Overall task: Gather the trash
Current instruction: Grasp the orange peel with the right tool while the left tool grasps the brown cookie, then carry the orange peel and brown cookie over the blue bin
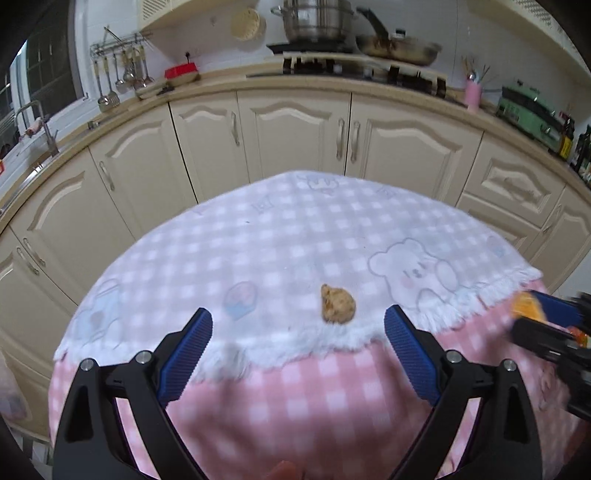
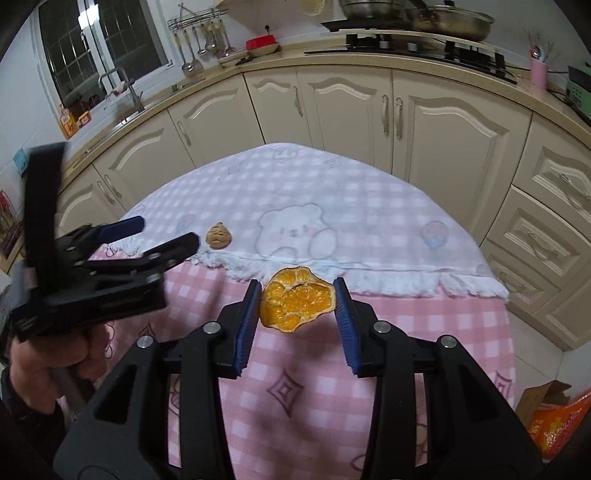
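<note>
My right gripper [image 2: 297, 301] is shut on an orange peel [image 2: 295, 303] and holds it above the pink checked tablecloth [image 2: 295, 387]. The peel also shows at the right edge of the left wrist view [image 1: 526, 305]. A brown walnut shell [image 1: 338, 304] lies on the white bear-print cloth [image 1: 295, 236] near its fringed front edge; it also shows in the right wrist view [image 2: 218, 236]. My left gripper [image 1: 298, 325] is open and empty, just in front of the shell, its jaws wide apart on either side of it. The left gripper shows in the right wrist view [image 2: 162, 232].
Cream kitchen cabinets [image 1: 295, 129] curve behind the table. The counter holds a stove with pots [image 1: 317, 22], a utensil rack [image 1: 118, 62] and a sink [image 2: 122, 92]. A cardboard box [image 2: 539, 397] and orange bag [image 2: 557, 421] sit on the floor at right.
</note>
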A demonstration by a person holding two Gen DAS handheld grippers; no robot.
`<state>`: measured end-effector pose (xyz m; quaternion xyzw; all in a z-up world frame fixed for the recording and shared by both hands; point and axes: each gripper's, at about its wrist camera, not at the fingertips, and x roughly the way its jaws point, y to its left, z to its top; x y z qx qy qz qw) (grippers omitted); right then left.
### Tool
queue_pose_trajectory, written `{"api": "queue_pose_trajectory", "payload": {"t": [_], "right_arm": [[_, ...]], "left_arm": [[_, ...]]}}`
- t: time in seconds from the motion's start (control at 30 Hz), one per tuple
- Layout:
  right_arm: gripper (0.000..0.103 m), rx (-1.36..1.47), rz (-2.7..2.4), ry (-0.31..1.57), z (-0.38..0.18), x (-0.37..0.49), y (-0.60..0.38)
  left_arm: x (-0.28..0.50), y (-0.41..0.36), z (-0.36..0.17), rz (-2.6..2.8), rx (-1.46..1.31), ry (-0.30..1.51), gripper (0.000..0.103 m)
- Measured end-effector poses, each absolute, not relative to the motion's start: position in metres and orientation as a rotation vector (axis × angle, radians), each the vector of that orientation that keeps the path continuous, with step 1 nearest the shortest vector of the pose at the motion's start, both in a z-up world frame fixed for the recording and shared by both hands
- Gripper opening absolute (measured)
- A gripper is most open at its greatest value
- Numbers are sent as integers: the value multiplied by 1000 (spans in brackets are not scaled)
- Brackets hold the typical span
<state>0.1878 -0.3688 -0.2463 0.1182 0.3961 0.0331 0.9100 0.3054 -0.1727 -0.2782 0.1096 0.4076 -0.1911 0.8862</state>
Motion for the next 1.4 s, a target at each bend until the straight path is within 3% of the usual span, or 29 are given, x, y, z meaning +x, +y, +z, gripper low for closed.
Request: {"api": "queue_pose_trajectory", "payload": {"t": [0.07,0.13,0.17,0.3,0.73,1.07,1.4], "right_arm": [[39,259,63,814,-247,184,-376],[39,272,58,811,-248,181,-384],[39,276,55,809,-248,179,-386],[39,302,50,795,-245,169,-397],[39,337,-3,676,-201,102,-428],[39,370,-130,556,-160,5,-488],[39,579,-405,590,-210,-117,-603]], "left_arm": [[315,-177,-284,-399,223,871,89],[323,-181,-291,-404,228,916,62],[325,-182,-294,-426,212,936,59],[317,-192,-295,-485,249,941,22],[243,-197,-217,-559,224,770,21],[138,-257,-162,-790,195,659,21],[28,-383,-201,-1087,314,748,22]]}}
